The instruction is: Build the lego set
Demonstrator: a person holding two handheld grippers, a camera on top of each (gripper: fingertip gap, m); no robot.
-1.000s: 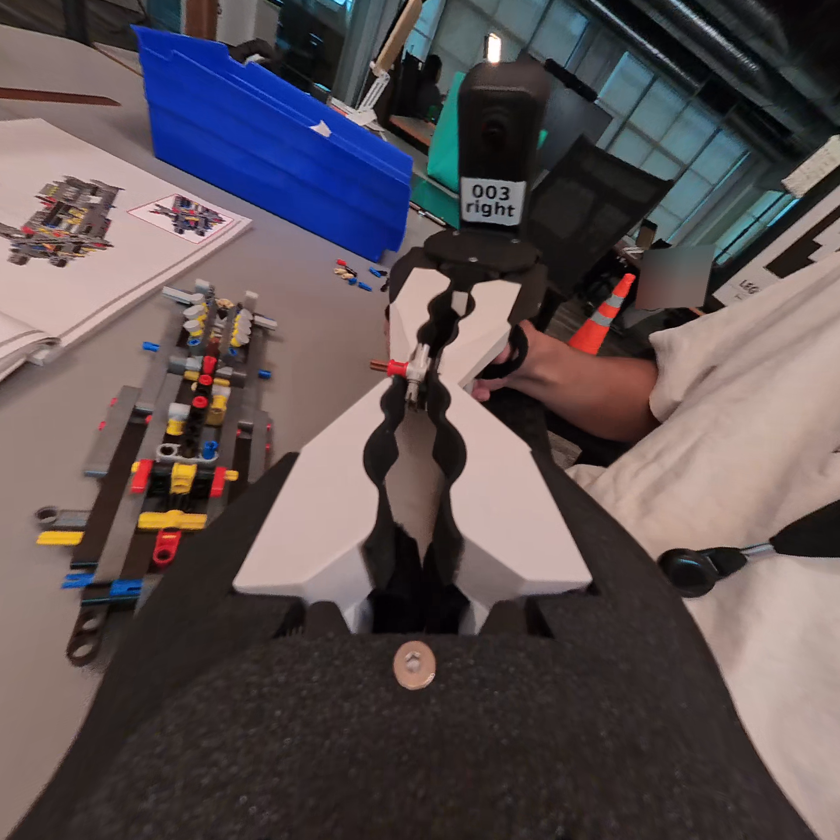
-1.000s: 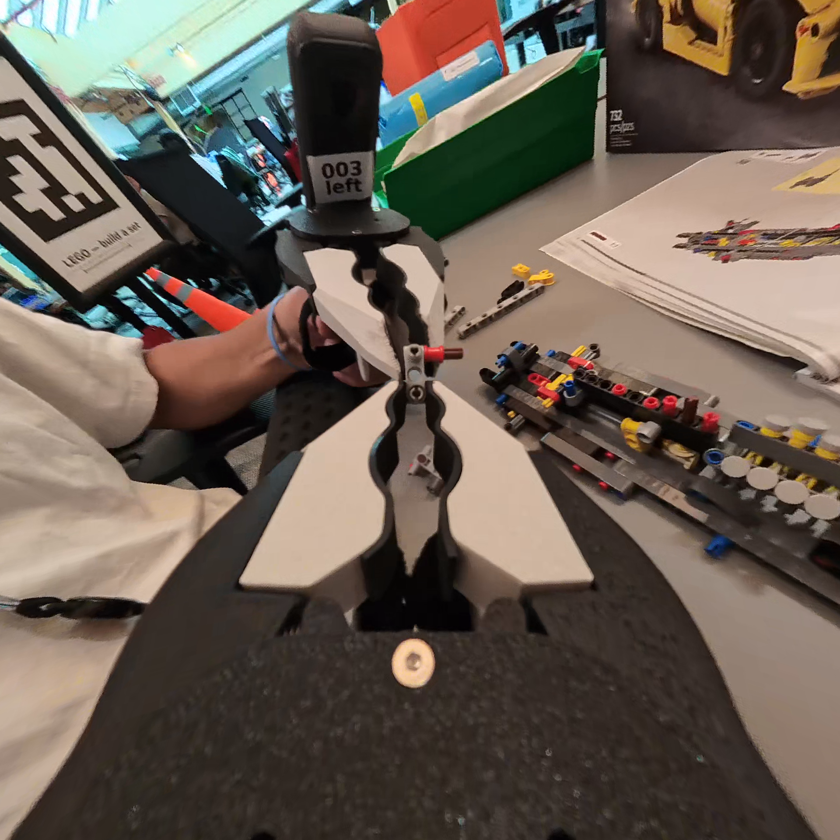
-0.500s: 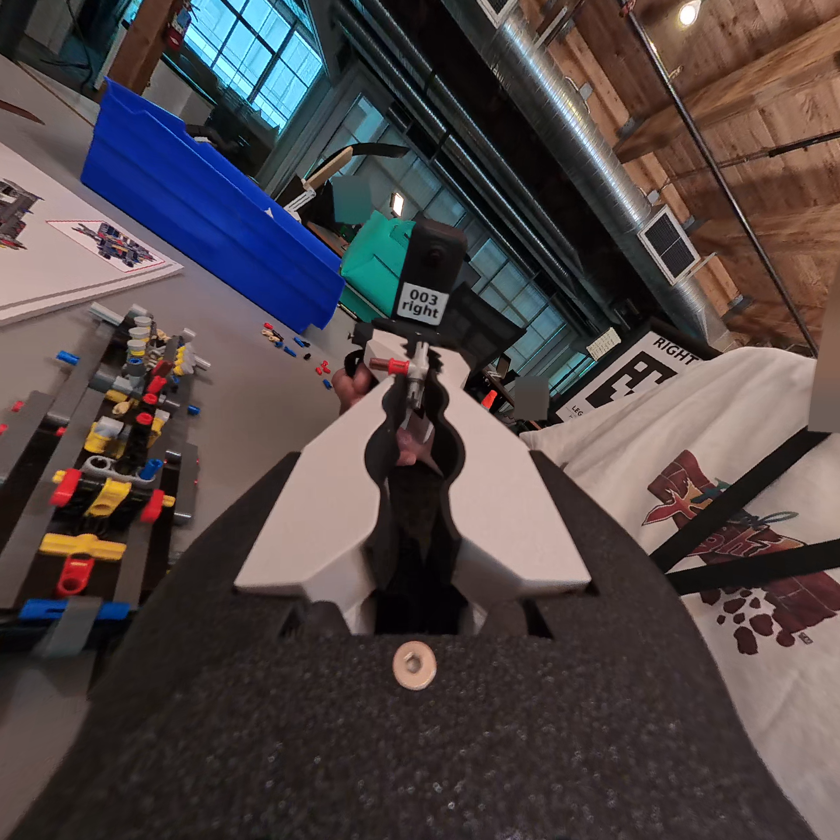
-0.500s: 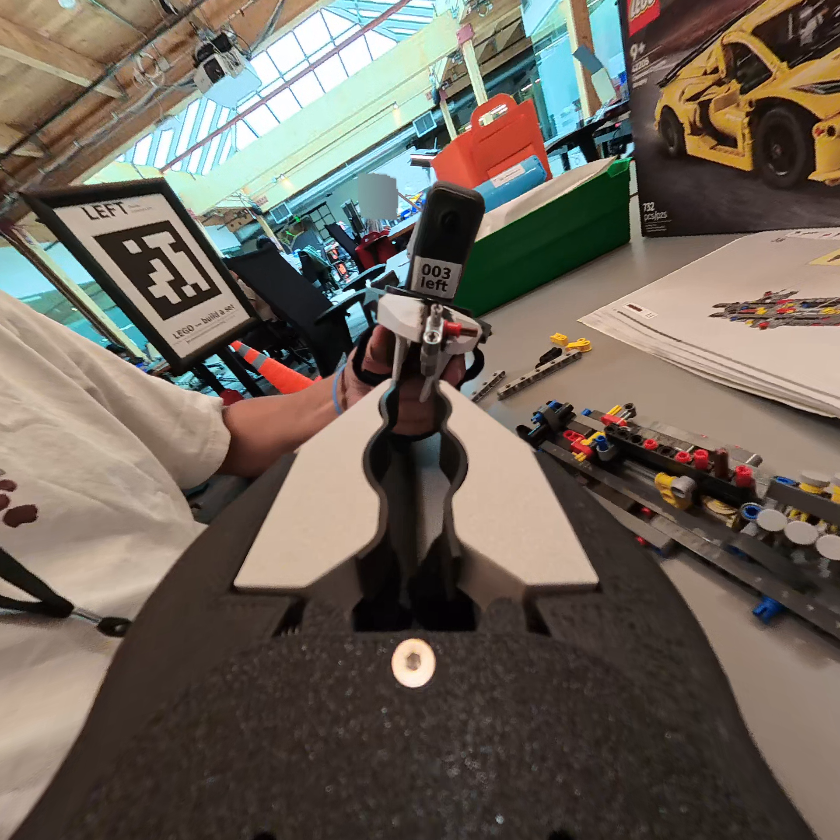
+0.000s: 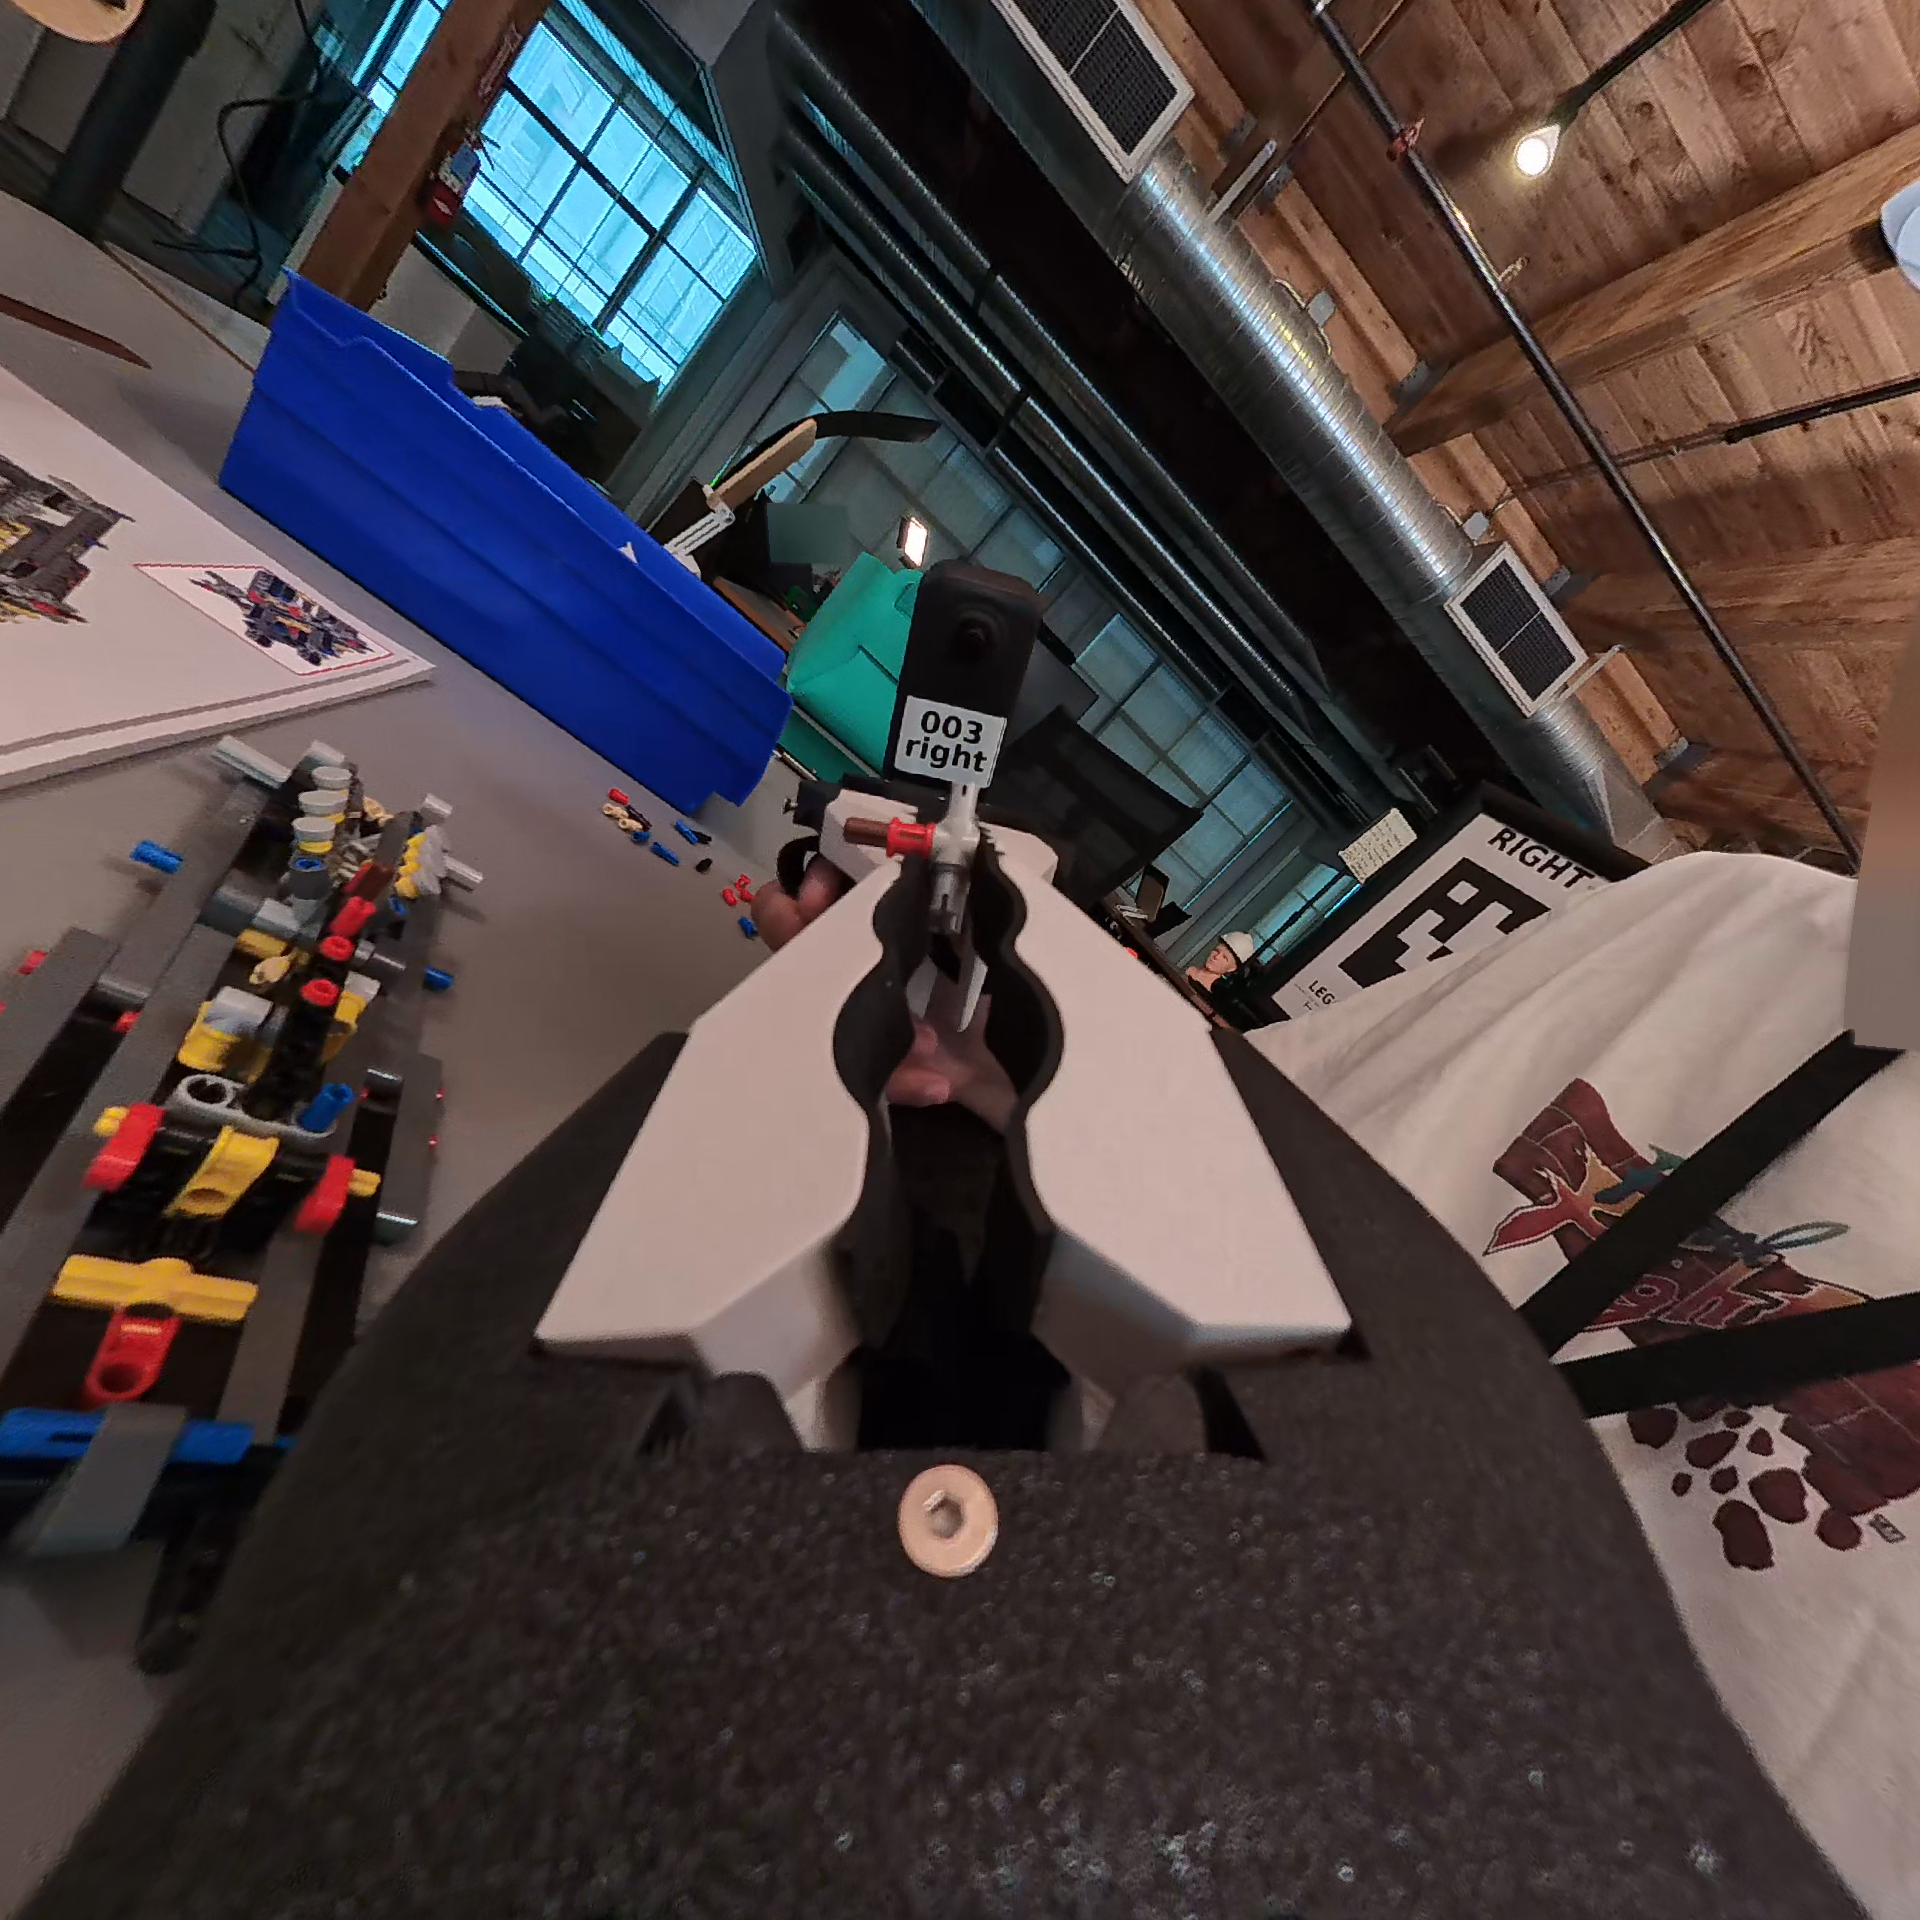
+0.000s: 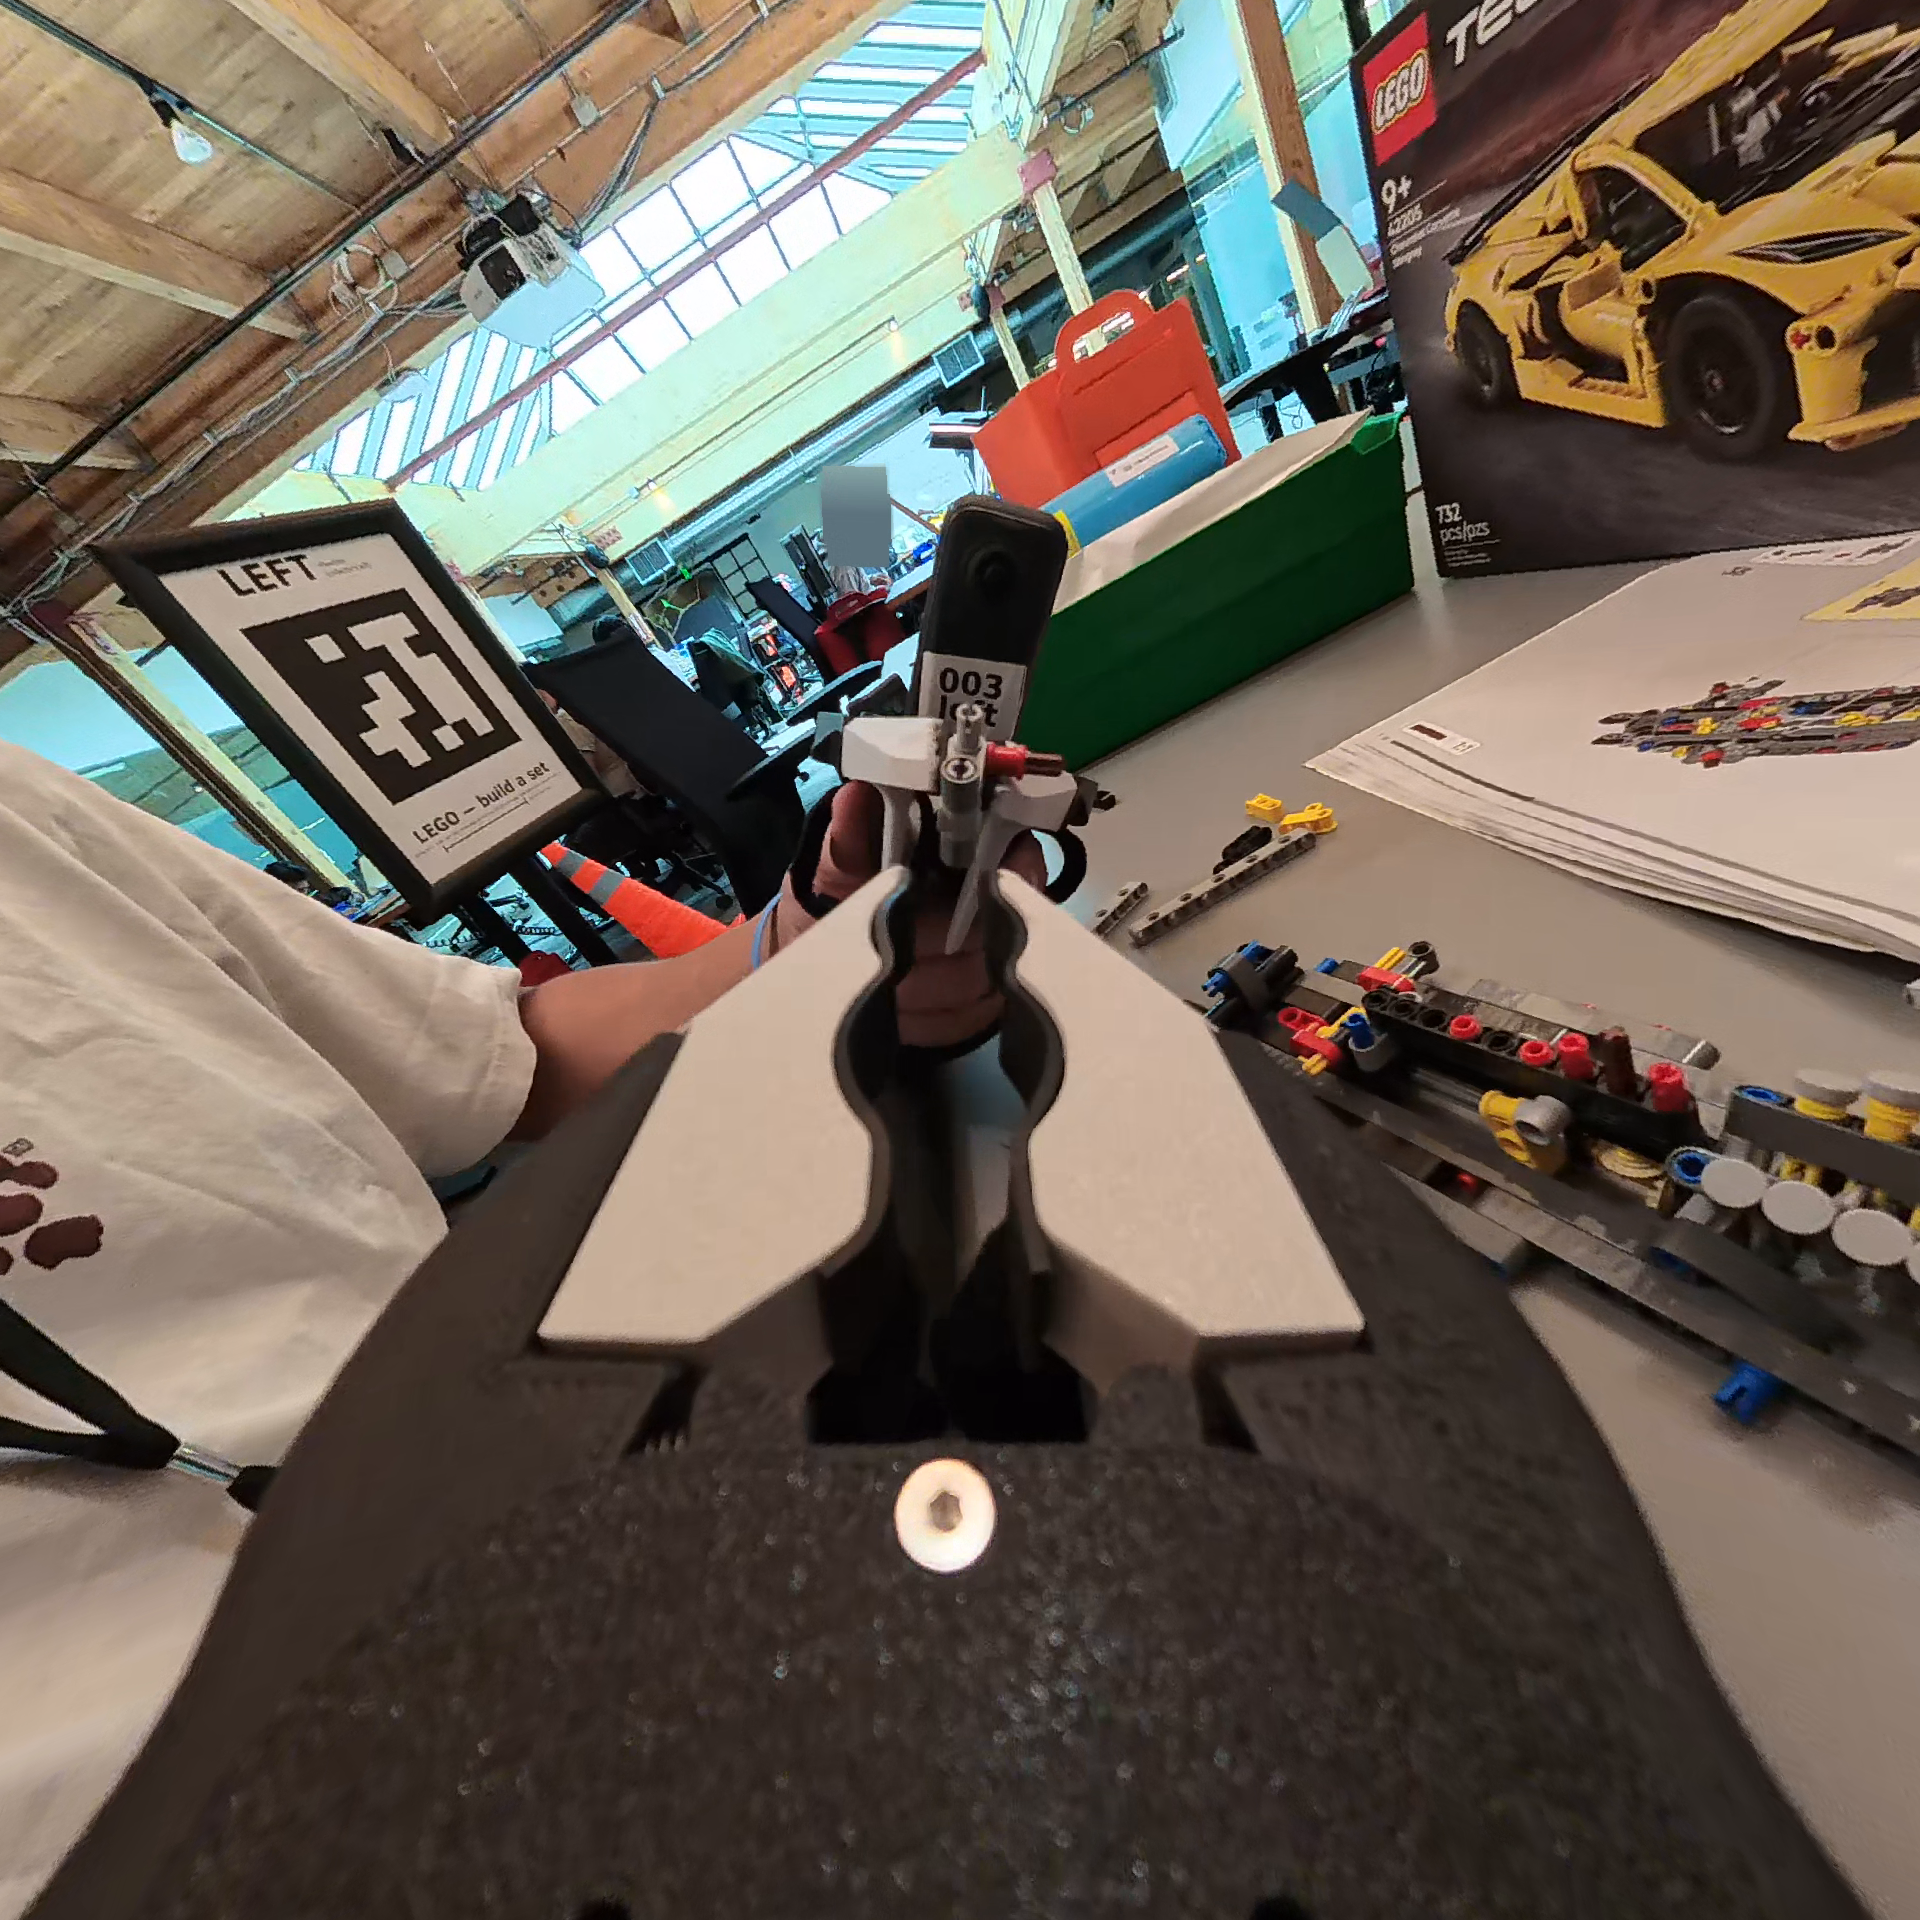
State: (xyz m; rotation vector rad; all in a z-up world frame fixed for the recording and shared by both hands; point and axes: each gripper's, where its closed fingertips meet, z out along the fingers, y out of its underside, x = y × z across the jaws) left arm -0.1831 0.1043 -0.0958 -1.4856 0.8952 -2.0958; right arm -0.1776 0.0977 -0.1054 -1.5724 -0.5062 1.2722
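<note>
A small grey connector [image 5: 951,847] with a red bush [image 5: 909,836] and a brown axle stub sticking out sideways is held in the air between both grippers, which face each other tip to tip. My left gripper [image 5: 948,883] is shut on it. In the right wrist view my right gripper [image 6: 948,883] is shut on the same connector [image 6: 961,790], with the red bush [image 6: 1003,758] pointing right. The long part-built chassis [image 5: 260,1039] lies on the grey table below to the left, and it also shows in the right wrist view [image 6: 1558,1091].
An open instruction booklet [image 6: 1662,748] and the set's box [image 6: 1662,260] are at the far side. A blue bin [image 5: 499,551] and a green bin [image 6: 1226,582] stand on the table. Loose beams [image 6: 1216,894] and small pins [image 5: 665,831] lie about. The person's white shirt [image 5: 1558,1039] is close by. Left and right tips are no more than a few centimetres apart.
Both grippers have tilted upward together with the connector still between their tips. The views now show more ceiling and less table.
</note>
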